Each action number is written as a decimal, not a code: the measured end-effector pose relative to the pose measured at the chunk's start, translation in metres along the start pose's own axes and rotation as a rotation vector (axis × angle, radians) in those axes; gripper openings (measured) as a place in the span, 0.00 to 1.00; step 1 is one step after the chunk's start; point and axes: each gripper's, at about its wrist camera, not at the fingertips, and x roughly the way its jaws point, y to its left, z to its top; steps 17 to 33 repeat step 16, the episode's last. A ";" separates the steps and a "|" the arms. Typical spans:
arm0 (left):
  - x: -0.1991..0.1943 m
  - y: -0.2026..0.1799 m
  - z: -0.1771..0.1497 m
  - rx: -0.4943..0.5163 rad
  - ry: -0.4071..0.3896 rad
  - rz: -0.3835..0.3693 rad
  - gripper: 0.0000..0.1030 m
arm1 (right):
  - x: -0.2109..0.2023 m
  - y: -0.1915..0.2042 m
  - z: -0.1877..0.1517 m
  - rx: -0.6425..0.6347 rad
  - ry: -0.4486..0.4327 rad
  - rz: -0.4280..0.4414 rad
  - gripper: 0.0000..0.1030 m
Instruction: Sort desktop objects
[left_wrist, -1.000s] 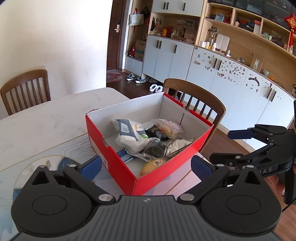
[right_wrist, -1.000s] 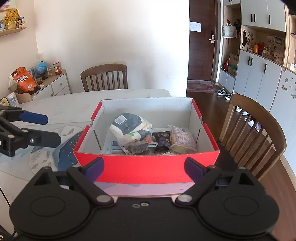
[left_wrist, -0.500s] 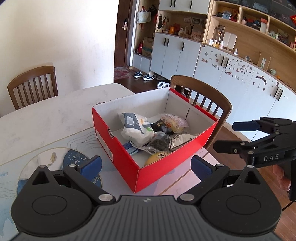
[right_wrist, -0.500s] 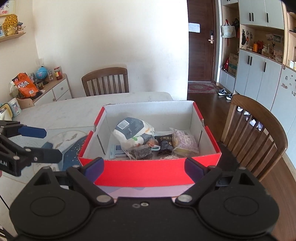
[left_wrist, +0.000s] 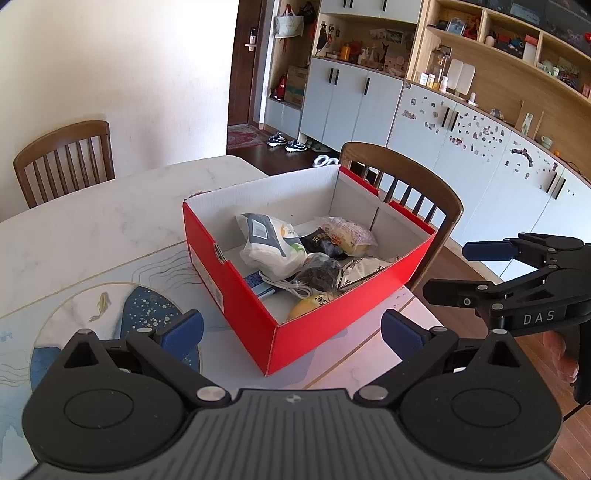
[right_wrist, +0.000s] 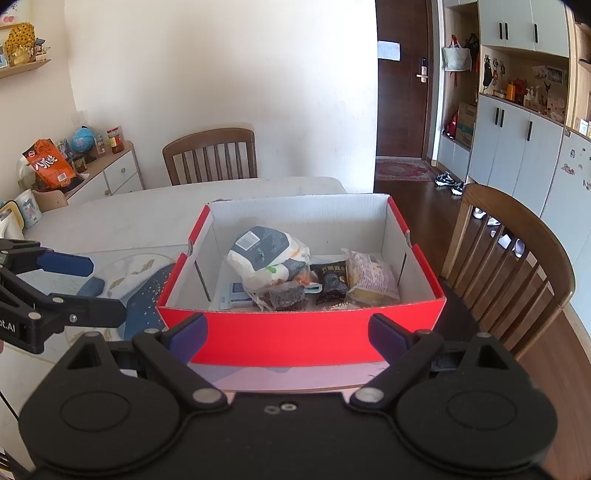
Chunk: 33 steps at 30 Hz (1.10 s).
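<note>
A red cardboard box (left_wrist: 332, 314) (right_wrist: 295, 343) with white inside stands on the table. It holds a white and grey bag (left_wrist: 271, 243) (right_wrist: 266, 254), a dark snack packet (right_wrist: 332, 280), a yellowish bread packet (left_wrist: 349, 232) (right_wrist: 373, 280), a white cable (left_wrist: 288, 286), a yellow round item (left_wrist: 310, 304) and other packets. My left gripper (left_wrist: 291, 328) is open and empty, above the table just short of the box's near corner; it also shows in the right wrist view (right_wrist: 85, 284). My right gripper (right_wrist: 288, 339) is open and empty before the box's near wall; it also shows in the left wrist view (left_wrist: 465, 269).
A white marble table (left_wrist: 92, 221) carries a round blue-patterned mat (left_wrist: 110, 314). Wooden chairs stand at the far side (right_wrist: 210, 155) and right beside the box (right_wrist: 517, 258). A side cabinet with snacks (right_wrist: 74, 166) is at the left; wall cupboards (left_wrist: 443, 122) are behind.
Both grippers have drawn back and up from the box, so it looks smaller and farther. Both stay open and empty.
</note>
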 end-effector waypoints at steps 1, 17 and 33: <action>0.000 0.000 0.000 -0.001 0.002 -0.002 1.00 | 0.000 0.000 0.000 0.001 0.001 -0.002 0.91; -0.006 0.010 -0.002 0.000 -0.016 -0.025 1.00 | -0.001 0.005 -0.001 0.031 0.007 -0.024 0.91; -0.006 0.010 -0.002 0.000 -0.016 -0.025 1.00 | -0.001 0.005 -0.001 0.031 0.007 -0.024 0.91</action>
